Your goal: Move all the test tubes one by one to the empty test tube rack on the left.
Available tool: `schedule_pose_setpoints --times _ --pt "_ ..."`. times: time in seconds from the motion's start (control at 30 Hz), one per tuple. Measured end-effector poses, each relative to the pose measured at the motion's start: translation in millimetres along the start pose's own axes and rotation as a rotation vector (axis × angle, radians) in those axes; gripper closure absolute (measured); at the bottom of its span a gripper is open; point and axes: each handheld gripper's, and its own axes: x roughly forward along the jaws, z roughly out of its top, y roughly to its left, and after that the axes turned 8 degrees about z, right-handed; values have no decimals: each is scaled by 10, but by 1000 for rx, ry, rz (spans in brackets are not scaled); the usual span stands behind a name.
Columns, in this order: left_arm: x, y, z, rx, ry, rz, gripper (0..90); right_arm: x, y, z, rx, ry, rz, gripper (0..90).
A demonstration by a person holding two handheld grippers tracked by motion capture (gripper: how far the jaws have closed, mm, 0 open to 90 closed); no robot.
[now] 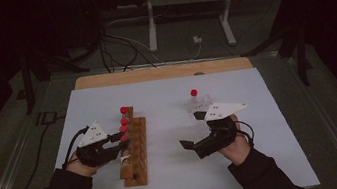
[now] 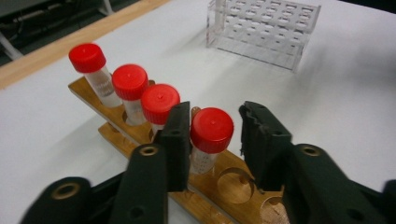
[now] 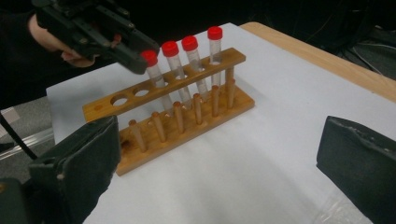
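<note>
My left tool (image 2: 212, 140) straddles the nearest capped tube (image 2: 208, 135) in the wooden rack (image 2: 233, 186). One pad is against the cap, the other stands off, so the tool is open and the tube rests in its hole, not gripped. Three more tubes (image 2: 128, 91) stand just beyond in the same row, close enough to be knocked on a lift. My right tool (image 1: 202, 130) waits wide open and empty, well to the right. The clear rack (image 2: 264, 30), far right on the tabletop (image 2: 350, 102), looks like the destination.
</note>
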Motion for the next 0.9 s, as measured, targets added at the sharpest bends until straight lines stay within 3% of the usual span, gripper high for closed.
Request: schedule_pose_setpoints --times 0.17,0.4,0.5,0.6,0.9 --pt "-101 -46 69 3 -34 -27 463 -89 -34 32 3 -26 -20 1" --pt "-201 -52 122 -40 -81 -45 167 -240 -129 79 -6 -65 -67 1" --pt "-218 -31 116 -58 -88 -55 84 -258 -178 85 -18 -49 -92 1" --pt "-231 -13 99 -68 -97 -74 23 -246 -259 62 -16 -48 -111 1" --pt "-286 33 52 -75 -135 -91 23 -110 -584 -56 27 -18 -173 1"
